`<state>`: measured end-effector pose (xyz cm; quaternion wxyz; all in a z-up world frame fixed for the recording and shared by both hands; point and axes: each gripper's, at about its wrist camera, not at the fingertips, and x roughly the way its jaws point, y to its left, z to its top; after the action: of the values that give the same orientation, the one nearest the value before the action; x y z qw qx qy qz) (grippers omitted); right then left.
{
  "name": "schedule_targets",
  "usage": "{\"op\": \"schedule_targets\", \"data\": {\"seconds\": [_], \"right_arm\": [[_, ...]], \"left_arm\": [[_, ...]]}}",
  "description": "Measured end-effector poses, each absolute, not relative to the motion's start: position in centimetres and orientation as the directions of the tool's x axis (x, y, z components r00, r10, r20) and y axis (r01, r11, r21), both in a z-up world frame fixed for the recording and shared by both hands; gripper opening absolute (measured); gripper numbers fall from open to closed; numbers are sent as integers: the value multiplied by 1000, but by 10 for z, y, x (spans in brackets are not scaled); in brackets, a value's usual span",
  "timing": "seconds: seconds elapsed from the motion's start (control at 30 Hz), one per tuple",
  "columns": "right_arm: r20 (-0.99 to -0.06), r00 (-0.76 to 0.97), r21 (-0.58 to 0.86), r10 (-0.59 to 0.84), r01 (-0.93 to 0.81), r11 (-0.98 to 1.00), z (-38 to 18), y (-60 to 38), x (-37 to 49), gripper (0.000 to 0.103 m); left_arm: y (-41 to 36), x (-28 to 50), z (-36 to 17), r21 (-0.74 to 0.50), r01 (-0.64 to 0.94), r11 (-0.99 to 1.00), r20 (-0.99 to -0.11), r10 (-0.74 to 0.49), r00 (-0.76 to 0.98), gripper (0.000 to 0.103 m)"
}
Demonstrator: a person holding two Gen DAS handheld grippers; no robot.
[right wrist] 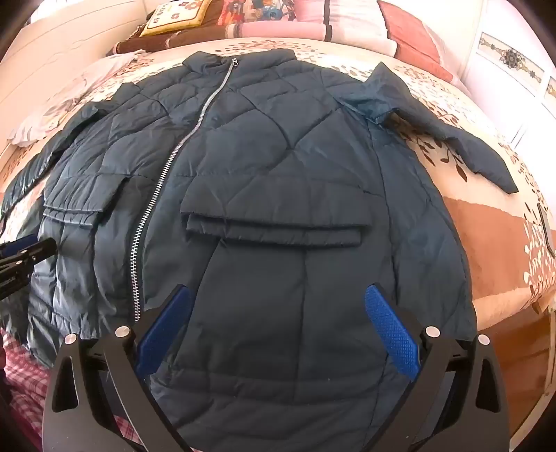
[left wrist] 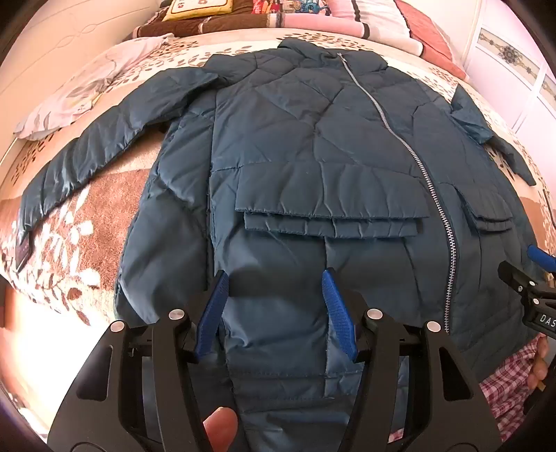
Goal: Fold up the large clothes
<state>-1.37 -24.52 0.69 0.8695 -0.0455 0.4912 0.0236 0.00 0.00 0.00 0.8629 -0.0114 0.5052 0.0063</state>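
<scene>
Bedding patterned with leaves carries the jacket (left wrist: 312, 156), spread flat, zipped, sleeves out. Both grippers hang over its hem: left gripper (left wrist: 276, 306) half open, right gripper (right wrist: 278, 330) wide, neither gripping. Best pinch sleeve and side together before folding inward. Only "DAS" is legible.

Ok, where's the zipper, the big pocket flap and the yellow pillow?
zipper (left wrist: 431, 180), left wrist view, middle of its silver teeth.
pocket flap (right wrist: 274, 205), right wrist view, middle of the flap.
yellow pillow (right wrist: 175, 19), right wrist view, its patterned face.
</scene>
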Motion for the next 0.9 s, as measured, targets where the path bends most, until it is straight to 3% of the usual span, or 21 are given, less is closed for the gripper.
{"op": "schedule_targets", "data": {"seconds": [0.9], "right_arm": [[-861, 509, -53, -1, -88, 995, 1, -248, -10, 97]], "left_arm": [[-1, -1, 2, -19, -32, 999, -872, -1, 489, 58]]}}
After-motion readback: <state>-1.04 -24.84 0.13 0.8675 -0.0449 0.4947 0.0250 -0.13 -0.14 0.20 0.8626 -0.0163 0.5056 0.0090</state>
